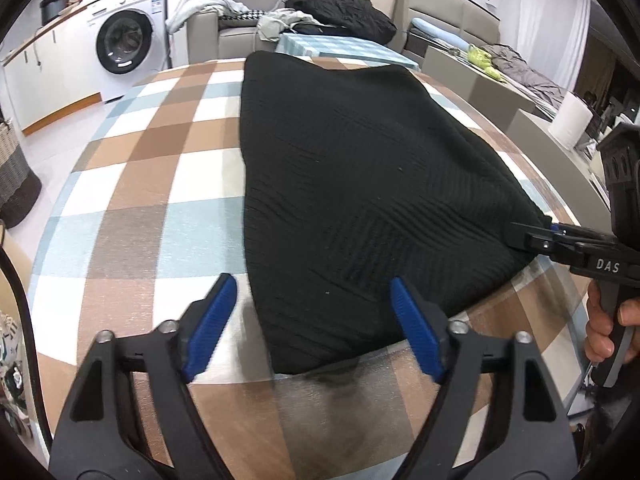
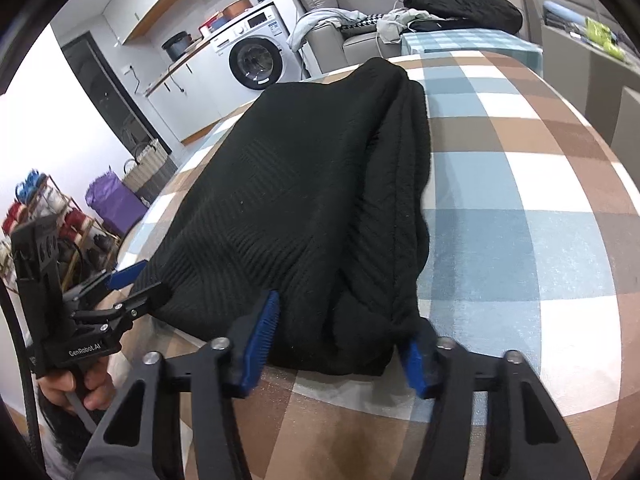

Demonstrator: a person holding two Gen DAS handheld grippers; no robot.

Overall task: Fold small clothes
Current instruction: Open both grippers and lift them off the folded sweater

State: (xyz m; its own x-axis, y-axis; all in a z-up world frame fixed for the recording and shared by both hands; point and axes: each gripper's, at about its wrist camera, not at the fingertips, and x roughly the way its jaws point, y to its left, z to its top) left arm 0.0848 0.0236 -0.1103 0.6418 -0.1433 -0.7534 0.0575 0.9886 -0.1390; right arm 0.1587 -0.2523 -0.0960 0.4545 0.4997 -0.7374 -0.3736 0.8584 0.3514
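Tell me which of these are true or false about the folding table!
1. The black knit garment lies on a checked tablecloth. True.
2. A washing machine stands in the background. True.
3. The garment is bright red. False: it is black.
4. The left gripper is shut tight. False: its blue pads stand apart around the garment's near corner.
5. The washing machine door hangs open. False: it is closed.

A black ribbed knit garment [image 1: 360,184] lies folded into a long, thick bundle on the checked tablecloth [image 1: 160,168], its layered edges stacked along one side, near end bunched.
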